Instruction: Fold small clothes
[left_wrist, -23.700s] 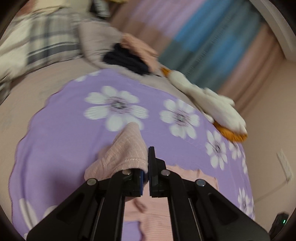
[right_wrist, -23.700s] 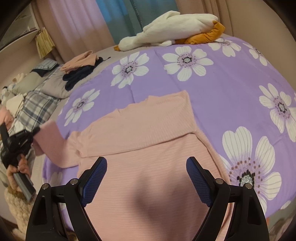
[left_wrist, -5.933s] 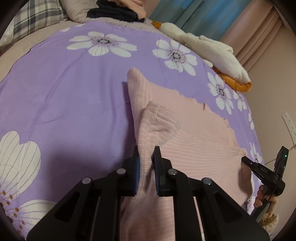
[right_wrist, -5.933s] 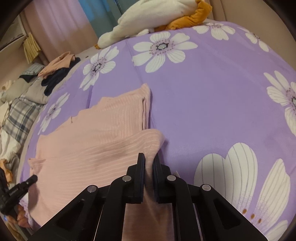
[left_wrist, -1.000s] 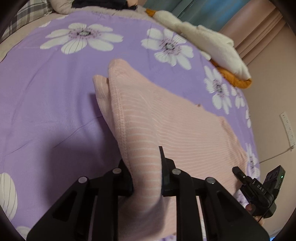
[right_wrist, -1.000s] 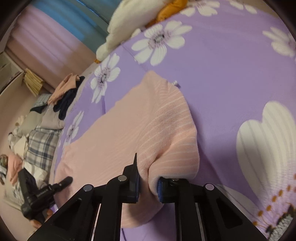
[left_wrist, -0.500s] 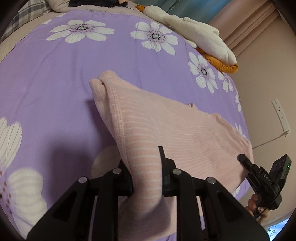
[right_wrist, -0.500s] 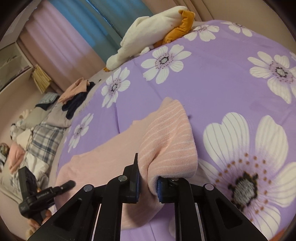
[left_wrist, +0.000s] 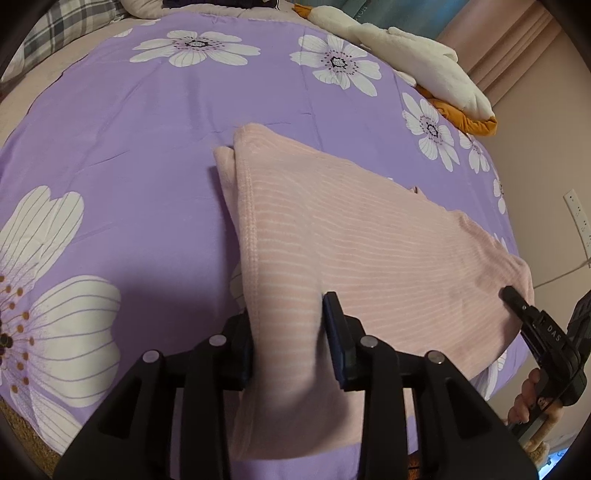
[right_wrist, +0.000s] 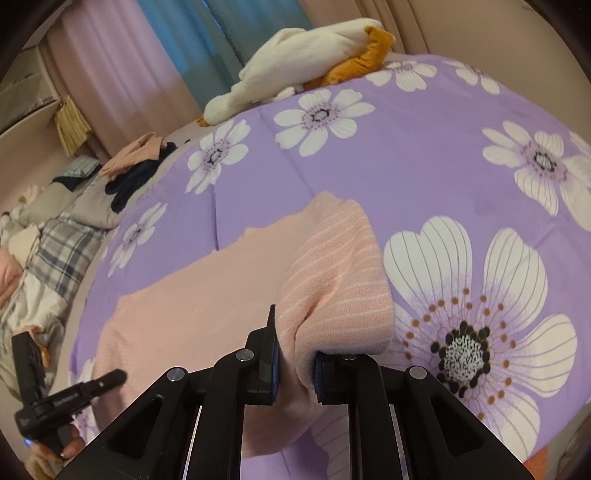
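Item: pink ribbed garment, partly folded, lying on the purple flowered bedspread; it fills the centre and lower right of the left wrist view and the centre to lower left of the right wrist view.

Left gripper: clenched on the near left edge of the garment, thick cloth bunched between the fingers at lower centre.

Right gripper: clenched on the opposite near corner, a doubled roll of cloth bulging above the fingers.

Step in hand, as judged: a fold across the body, both near corners raised for carrying toward the far edge.

Next move, as judged: both corners travel forward together, level, to meet the far edge squarely, then both grippers release. Uneven travel would skew the fold.

Hidden or unclear: the garment's near hem passes under both grippers and off the bottom of each frame. Layer count inside the fold cannot be told; sleeves are not visible. A tag-like speck at the far edge is too small to read.

Other contents: white and orange plush, upper centre; clothes heap, upper left.
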